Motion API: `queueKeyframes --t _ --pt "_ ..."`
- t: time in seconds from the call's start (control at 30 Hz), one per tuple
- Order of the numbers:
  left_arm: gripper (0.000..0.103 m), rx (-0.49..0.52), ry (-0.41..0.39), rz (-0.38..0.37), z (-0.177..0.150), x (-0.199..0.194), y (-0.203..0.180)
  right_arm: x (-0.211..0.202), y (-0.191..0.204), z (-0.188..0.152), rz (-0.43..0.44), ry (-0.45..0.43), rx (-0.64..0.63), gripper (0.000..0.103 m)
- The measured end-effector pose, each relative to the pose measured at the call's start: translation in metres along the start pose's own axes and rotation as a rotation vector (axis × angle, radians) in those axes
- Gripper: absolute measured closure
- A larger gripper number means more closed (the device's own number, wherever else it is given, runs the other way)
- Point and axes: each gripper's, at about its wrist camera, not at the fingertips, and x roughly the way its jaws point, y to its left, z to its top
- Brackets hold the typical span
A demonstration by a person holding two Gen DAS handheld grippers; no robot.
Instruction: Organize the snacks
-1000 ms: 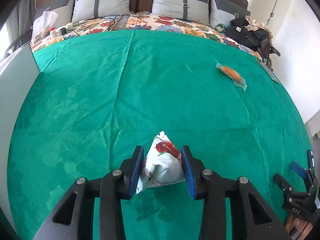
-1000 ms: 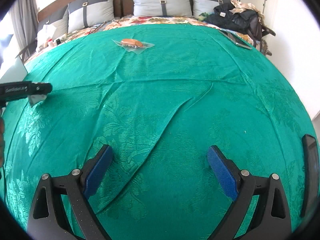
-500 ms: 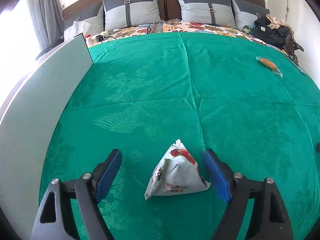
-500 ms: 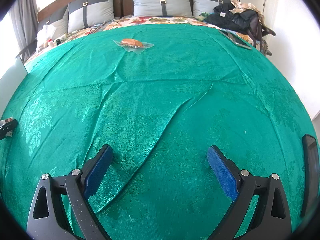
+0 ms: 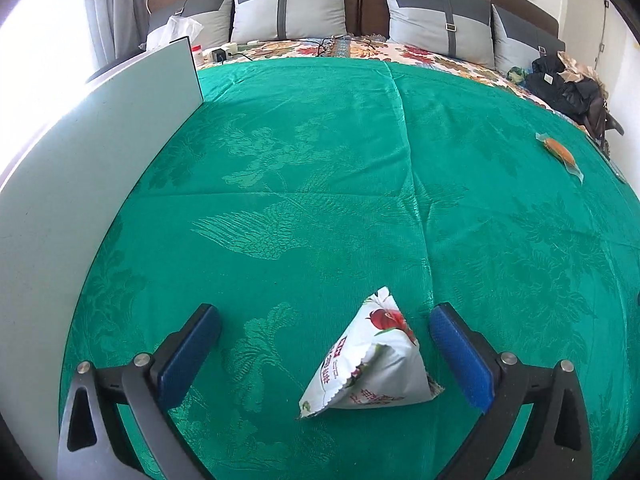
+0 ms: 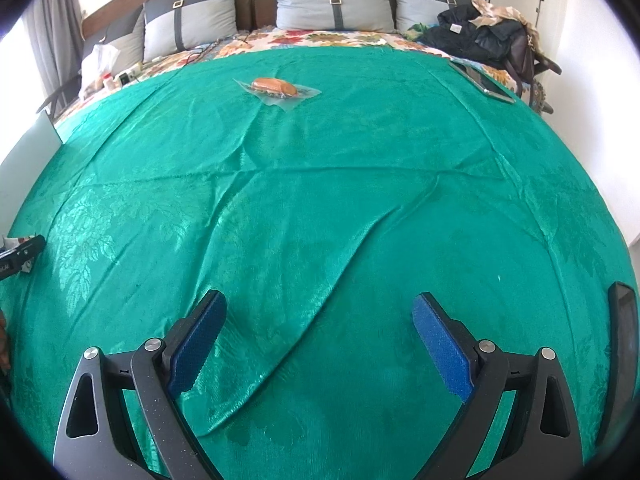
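A white triangular snack bag with red print (image 5: 370, 364) lies on the green bedspread (image 5: 320, 184) between the fingers of my left gripper (image 5: 326, 356), nearer the right finger. The left gripper is open and touches nothing. A wrapped orange bun (image 5: 559, 151) lies far right in the left wrist view; it also shows in the right wrist view (image 6: 276, 86), far ahead. My right gripper (image 6: 318, 340) is open and empty over a fold in the bedspread (image 6: 320, 208). The left gripper's tip (image 6: 20, 256) shows at that view's left edge.
A white board (image 5: 80, 152) stands along the bed's left side. Grey pillows (image 5: 288, 12) line the headboard. Dark bags and clothes (image 6: 484, 36) sit at the back right, a flat tablet (image 6: 482, 82) near them. A dark phone-like object (image 6: 622, 360) lies at the right edge.
My left gripper let go of the snack bag, opened wide and pulled back and left; the bag now rests on the bedspread. The right gripper stayed still and open.
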Motion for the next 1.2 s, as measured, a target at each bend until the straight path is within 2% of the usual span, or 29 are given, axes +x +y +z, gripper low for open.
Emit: queueKeyframes --t 0.13,0.2,0.33,0.43,0.47,0.5,0.53,0.6,0.63,0.7,0.77,0.93,0.97,1.03,1.07,1.13,1.17,1.2 --pt "0.0 0.001 0.0 0.002 0.0 0.0 0.0 0.032 -0.006 0.068 0.101 -0.029 -0.055 0.007" --pt "0.0 0.001 0.0 0.002 0.0 0.0 0.0 0.056 0.0 0.101 0.104 -0.034 -0.128 0.007" --pt "0.0 0.001 0.0 0.001 0.0 0.0 0.0 0.115 0.025 0.153 0.091 0.093 -0.285 0.008" --pt "0.0 0.001 0.0 0.001 0.0 0.0 0.0 0.146 0.037 0.171 0.045 0.155 -0.352 0.008" --pt "0.0 0.001 0.0 0.001 0.0 0.0 0.0 0.155 0.036 0.173 0.015 0.186 -0.349 0.009" --pt "0.0 0.001 0.0 0.001 0.001 0.0 0.0 0.156 0.031 0.175 0.049 0.197 -0.306 0.01" --pt "0.0 0.001 0.0 0.001 0.001 0.0 0.0 0.158 0.025 0.177 0.093 0.221 -0.244 0.016" --pt "0.0 0.001 -0.001 0.001 0.001 0.0 0.0 0.149 0.017 0.174 0.097 0.202 -0.181 0.056" --pt "0.0 0.001 -0.001 0.002 0.0 -0.001 -0.001 0.144 0.015 0.169 0.097 0.201 -0.162 0.064" --pt "0.0 0.001 -0.001 0.002 0.0 0.0 -0.001 0.133 0.014 0.158 0.099 0.204 -0.142 0.066" --pt "0.0 0.001 -0.001 0.002 0.0 -0.001 -0.001 0.115 0.013 0.147 0.138 0.195 -0.099 0.078" --pt "0.0 0.001 -0.001 0.001 0.0 -0.001 -0.001 0.07 0.017 0.093 0.389 0.258 0.089 0.078" --pt "0.0 0.001 -0.001 0.001 0.0 0.0 -0.001 0.063 0.016 0.078 0.449 0.287 0.147 0.078" --pt "0.0 0.001 -0.001 0.001 0.0 -0.001 -0.001 0.052 0.01 0.049 0.624 0.352 0.328 0.078" --pt "0.0 0.001 -0.001 0.001 0.0 -0.001 -0.001 0.047 0.006 0.036 0.673 0.377 0.403 0.078" --pt "0.0 0.001 -0.001 0.001 0.0 -0.001 -0.001 0.042 -0.004 0.017 0.673 0.393 0.498 0.078" --pt "0.0 0.001 -0.001 0.001 0.0 0.0 -0.001 0.04 -0.009 0.012 0.639 0.387 0.509 0.074" --pt "0.0 0.001 -0.001 0.001 0.0 -0.001 -0.001 0.036 -0.014 0.011 0.569 0.373 0.496 0.072"
